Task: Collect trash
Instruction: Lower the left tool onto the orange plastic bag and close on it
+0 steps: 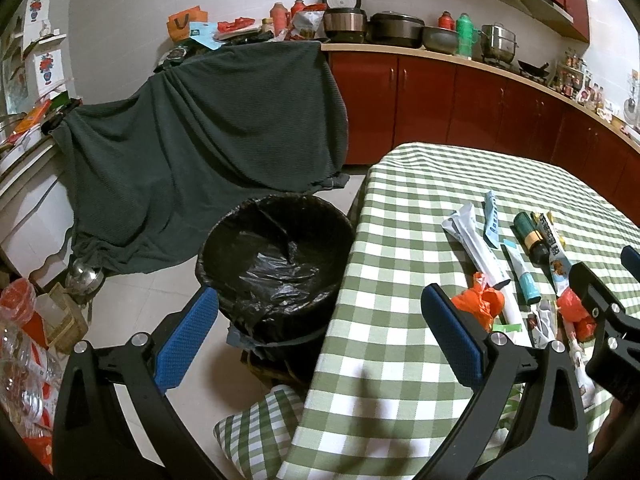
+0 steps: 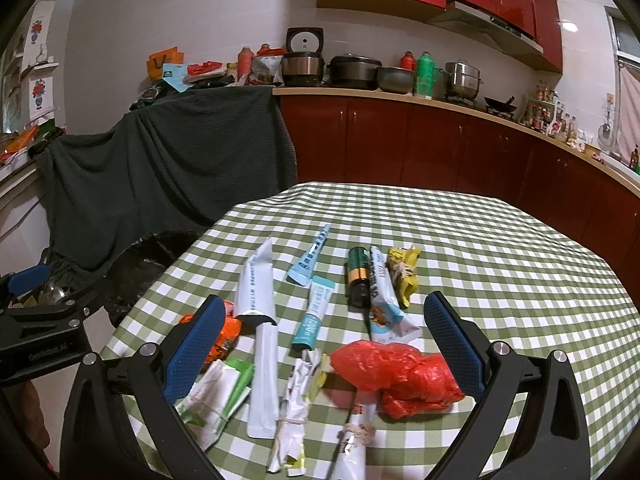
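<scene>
Trash lies scattered on the green-checked table (image 2: 480, 264): a crumpled red plastic bag (image 2: 400, 376), a long white wrapper (image 2: 256, 280), a teal tube (image 2: 314, 316), a green-and-gold cylinder (image 2: 358, 276), a yellow wrapper (image 2: 404, 268) and an orange wrapper (image 2: 228, 332). My right gripper (image 2: 326, 308) hovers open just above this pile, holding nothing. My left gripper (image 1: 320, 300) is open and empty, spanning the table's left edge and the bin (image 1: 276, 264). The bin is lined with a black bag and stands on the floor beside the table. The orange wrapper (image 1: 480, 300) lies behind the left gripper's right finger.
A dark green cloth (image 1: 208, 140) drapes over furniture behind the bin. Red cabinets (image 1: 460, 112) with a countertop full of pots run along the back wall. Bottles and boxes (image 1: 28, 340) crowd the floor at the left. The right gripper (image 1: 600, 292) shows at the right edge.
</scene>
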Demonstrator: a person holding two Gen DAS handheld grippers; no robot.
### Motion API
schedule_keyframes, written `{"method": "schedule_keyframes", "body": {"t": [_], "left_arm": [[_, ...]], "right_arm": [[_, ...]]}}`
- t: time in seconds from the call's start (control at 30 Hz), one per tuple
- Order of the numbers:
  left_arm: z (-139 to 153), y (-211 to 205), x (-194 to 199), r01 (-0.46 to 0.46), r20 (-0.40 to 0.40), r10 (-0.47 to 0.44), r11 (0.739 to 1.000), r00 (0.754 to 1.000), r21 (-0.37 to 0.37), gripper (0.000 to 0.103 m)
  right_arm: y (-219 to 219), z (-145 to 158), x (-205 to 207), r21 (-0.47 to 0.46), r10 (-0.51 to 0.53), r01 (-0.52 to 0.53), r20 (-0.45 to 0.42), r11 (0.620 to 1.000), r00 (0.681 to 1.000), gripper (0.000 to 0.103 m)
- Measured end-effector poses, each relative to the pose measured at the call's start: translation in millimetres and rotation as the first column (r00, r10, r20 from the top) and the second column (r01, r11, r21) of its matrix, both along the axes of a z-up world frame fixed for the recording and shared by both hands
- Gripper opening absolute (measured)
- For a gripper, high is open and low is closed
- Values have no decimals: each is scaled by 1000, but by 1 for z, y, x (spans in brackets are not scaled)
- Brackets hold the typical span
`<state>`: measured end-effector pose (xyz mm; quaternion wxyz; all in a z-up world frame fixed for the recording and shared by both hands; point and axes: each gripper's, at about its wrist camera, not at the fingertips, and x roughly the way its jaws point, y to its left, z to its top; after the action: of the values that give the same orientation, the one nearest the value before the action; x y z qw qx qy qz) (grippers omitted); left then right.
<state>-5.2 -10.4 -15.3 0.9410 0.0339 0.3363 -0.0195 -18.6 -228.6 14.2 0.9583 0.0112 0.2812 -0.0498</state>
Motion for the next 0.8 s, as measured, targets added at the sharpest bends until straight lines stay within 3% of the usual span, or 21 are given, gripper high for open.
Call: {"method": "schedule_keyframes", "body": {"t": [0.1,0.23,0.47,0.53,0.8], "left_arm": [[2,-6,2,14,-5,-14,1000,1000,-1,98],[4,-18,0,59,-11,-59,998,998,4,82],[3,-42,-2,123,-20,-123,992,992,-7,82],[1,-49,0,138,-24,-138,990,990,1,82],[-12,-70,11,197,-69,-196,980,978,2,82]], "right_arm": [[-9,-1,-2,10,-12,12,3,1000,1000,97],[-17,0,-5,20,-19,19,11,1000,1000,96],[-33,-2,-7,20,-36,36,14,999,999,91],[-37,-4,-8,21,-46,46,4,999,999,75],[-56,-12,-9,53,-76,76,-14,996,997,74]]}}
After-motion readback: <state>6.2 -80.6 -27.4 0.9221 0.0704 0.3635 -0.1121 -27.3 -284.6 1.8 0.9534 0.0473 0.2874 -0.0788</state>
